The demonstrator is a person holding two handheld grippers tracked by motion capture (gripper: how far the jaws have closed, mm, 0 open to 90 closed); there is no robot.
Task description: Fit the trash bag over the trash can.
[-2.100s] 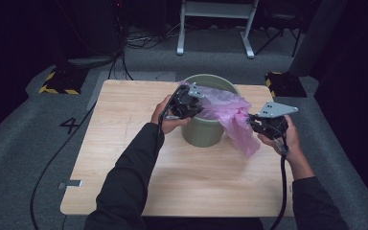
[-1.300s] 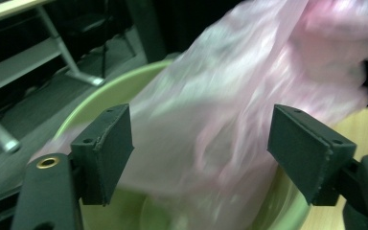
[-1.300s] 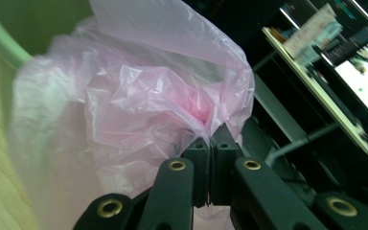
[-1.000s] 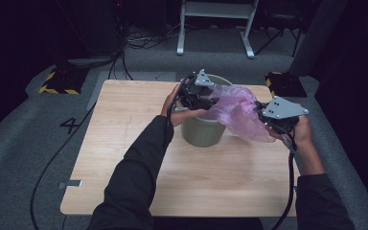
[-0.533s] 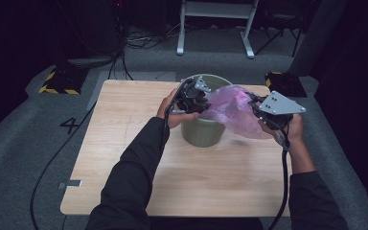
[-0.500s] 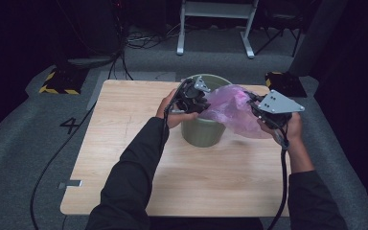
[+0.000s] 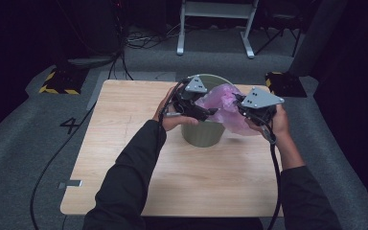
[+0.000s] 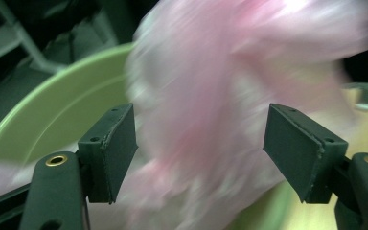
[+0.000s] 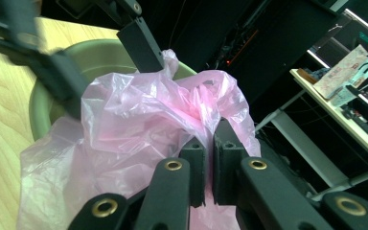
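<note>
A pale green bin [image 7: 203,134] stands on the wooden table [image 7: 124,120] with a thin pink plastic bag [image 7: 225,103] bunched over its rim. My right gripper [image 7: 239,103] at the bin's right is shut on a fold of the bag [image 9: 139,115], its jaws pinched together [image 9: 210,139]. At the bin's left rim sits my left gripper [image 7: 211,111]. Its jaws have just been opening and stand wide [image 8: 201,143]. The blurred bag [image 8: 211,96] lies between them without the pads pressing on it, above the bin's rim [image 8: 52,110].
The bin stands near the table's far edge; bare wood spreads to the left and toward the person. Beyond the table are a grey floor with cables [image 7: 124,43], a white stand [image 7: 215,19] and yellow-black striped blocks [image 7: 57,81].
The right hand has carried its hold of the bag left, toward the bin, so the bag bunches over the opening. The left hand has stayed at the rim.
</note>
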